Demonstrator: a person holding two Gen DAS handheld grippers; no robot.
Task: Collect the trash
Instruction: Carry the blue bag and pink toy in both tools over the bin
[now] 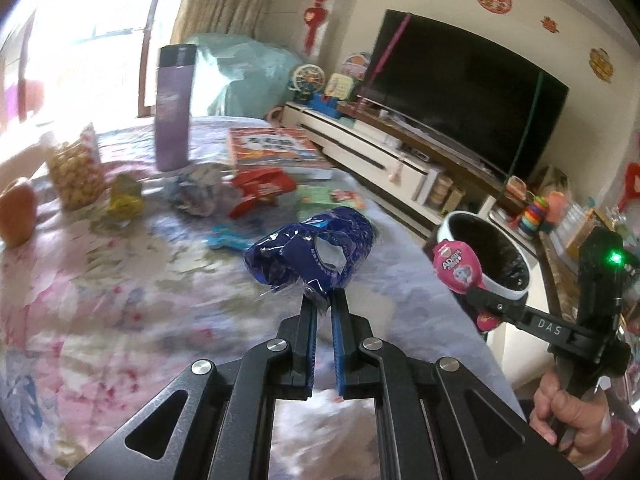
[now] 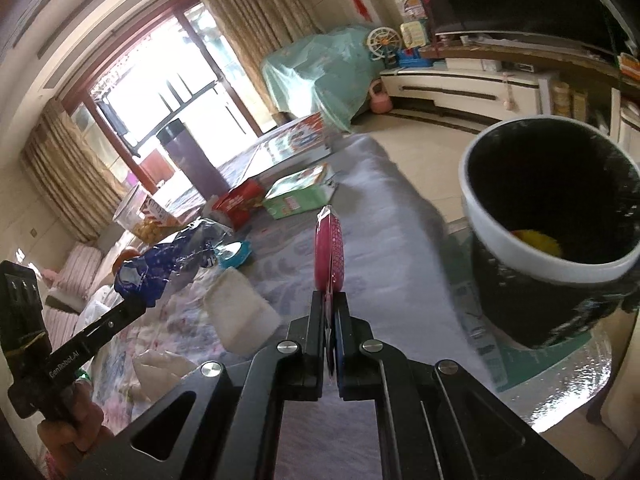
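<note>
Floral tabletop [image 1: 120, 300] below: left gripper [image 1: 324, 304] pinches blue wrapper [image 1: 312, 252]; right gripper [image 2: 331, 304] clamps pink packet [image 2: 329, 252] near bin [image 2: 552, 268].

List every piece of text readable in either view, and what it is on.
"DAS": arm of the right tongs.
"GenRobot.AI": arm of the left tongs.
"ADOHI", uncertain: pink round wrapper.
Blue wrapper, book, red packet, green box: print too blurred to read.

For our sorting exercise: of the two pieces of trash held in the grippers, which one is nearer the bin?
The pink round wrapper in the right gripper; it hangs beside the bin's white rim, while the blue wrapper is over the table.
</note>
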